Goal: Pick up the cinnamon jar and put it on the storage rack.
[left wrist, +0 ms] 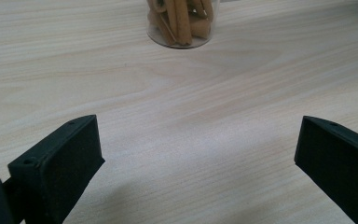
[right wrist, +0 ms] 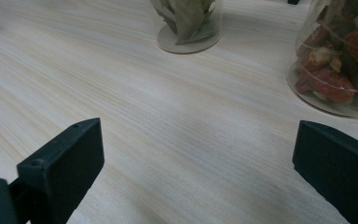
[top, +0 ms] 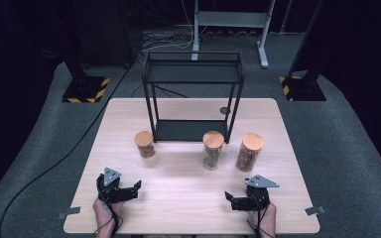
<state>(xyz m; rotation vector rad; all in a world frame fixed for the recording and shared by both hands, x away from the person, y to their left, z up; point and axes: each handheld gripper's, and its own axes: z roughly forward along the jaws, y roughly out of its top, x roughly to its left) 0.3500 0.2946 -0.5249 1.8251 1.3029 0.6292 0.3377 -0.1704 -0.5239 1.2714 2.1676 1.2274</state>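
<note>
Three cork-topped glass jars stand in a loose row across the middle of the desk (top: 129,119), just in front of a black wire shelf rack (top: 192,94) that sits toward the far edge. The left jar (top: 144,144) is the short one, near the rack's front left leg, and in the left gripper view it holds tan stick-like pieces, maybe cinnamon, though only the bottom of it is in frame so I wouldn't swear to it. The middle jar (top: 213,149) stands by the rack's front right leg and has pale dried leaves in it, going by the right gripper view. The right jar (top: 249,151) is the tallest and widest, closer to the right edge, packed with reddish-brown chunks. Both grippers sit down by the near edge, well apart from the jars and from each other. The left gripper (top: 135,187) is near the near left corner with its jaws spread wide and nothing but bare wood between them, looking toward the left jar. The right gripper (top: 229,198) is near the near right corner, jaws also wide apart and holding nothing, with the middle and right jars ahead of it. A person's hands hold each one from the bottom edge.
</note>
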